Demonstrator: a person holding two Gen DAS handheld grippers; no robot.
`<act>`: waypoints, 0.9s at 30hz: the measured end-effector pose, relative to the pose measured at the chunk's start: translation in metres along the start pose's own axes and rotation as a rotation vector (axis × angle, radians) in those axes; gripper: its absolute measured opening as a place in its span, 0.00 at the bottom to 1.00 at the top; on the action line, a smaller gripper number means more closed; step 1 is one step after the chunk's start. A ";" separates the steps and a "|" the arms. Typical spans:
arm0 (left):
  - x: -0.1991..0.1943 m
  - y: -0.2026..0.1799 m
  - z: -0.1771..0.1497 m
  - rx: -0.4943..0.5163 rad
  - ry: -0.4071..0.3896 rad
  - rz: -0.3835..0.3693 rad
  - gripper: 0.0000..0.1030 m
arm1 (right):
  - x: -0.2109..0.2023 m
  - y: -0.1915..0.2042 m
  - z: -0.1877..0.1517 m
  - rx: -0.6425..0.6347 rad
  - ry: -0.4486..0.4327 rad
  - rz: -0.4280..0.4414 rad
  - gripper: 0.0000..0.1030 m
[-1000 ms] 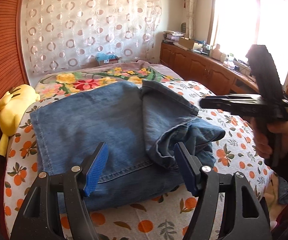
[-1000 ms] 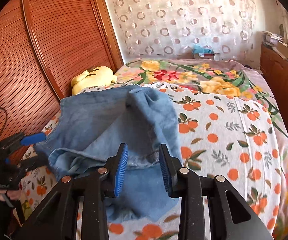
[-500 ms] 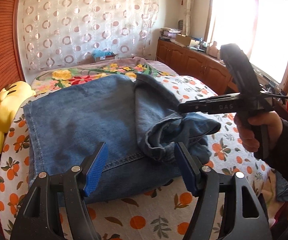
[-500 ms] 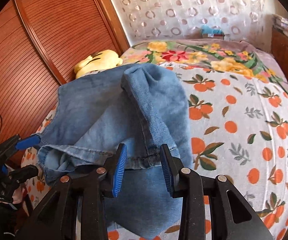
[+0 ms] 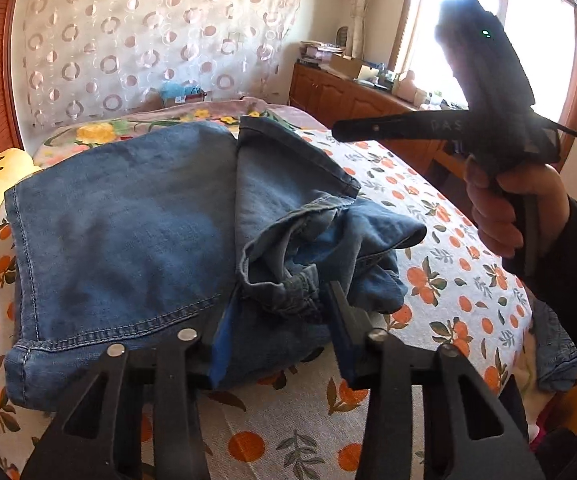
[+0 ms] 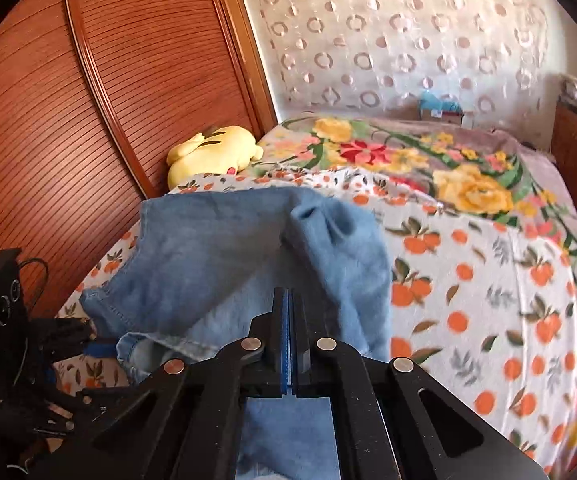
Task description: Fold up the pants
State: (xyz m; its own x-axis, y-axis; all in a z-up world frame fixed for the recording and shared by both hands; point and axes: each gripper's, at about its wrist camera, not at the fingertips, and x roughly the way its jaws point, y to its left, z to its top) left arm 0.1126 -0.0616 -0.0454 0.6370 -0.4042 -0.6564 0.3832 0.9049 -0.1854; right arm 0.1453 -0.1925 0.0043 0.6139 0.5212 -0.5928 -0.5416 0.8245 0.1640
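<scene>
Denim jeans (image 5: pixel 128 232) lie half-folded on the bed (image 5: pixel 440 280). My left gripper (image 5: pixel 276 332) is closing around their bunched edge; my right gripper (image 6: pixel 289 320) is clamped shut, empty.

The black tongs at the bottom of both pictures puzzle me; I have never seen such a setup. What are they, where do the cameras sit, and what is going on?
They are two hand-held grippers; no robot is involved. Each carries a wide-angle camera that looks along its own jaws. One picture looks out from the left gripper, the other from the right gripper. The left view also shows a hand holding the right tool up above the bed. On the orange-print bedspread lie partly folded blue jeans. A yellow plush toy sits at the bed's far edge. The left jaws are closing around the bunched end of the jeans. The right jaws are shut with nothing between them.
</scene>
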 end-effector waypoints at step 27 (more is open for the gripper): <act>-0.008 0.014 -0.001 -0.060 -0.071 -0.038 0.15 | 0.053 -0.029 0.006 0.028 0.160 0.061 0.07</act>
State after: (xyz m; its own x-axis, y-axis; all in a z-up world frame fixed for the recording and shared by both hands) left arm 0.1121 -0.0460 -0.0437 0.6690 -0.4452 -0.5952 0.3689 0.8941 -0.2540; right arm 0.1969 -0.1878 -0.0268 0.4802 0.5307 -0.6984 -0.5575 0.7994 0.2240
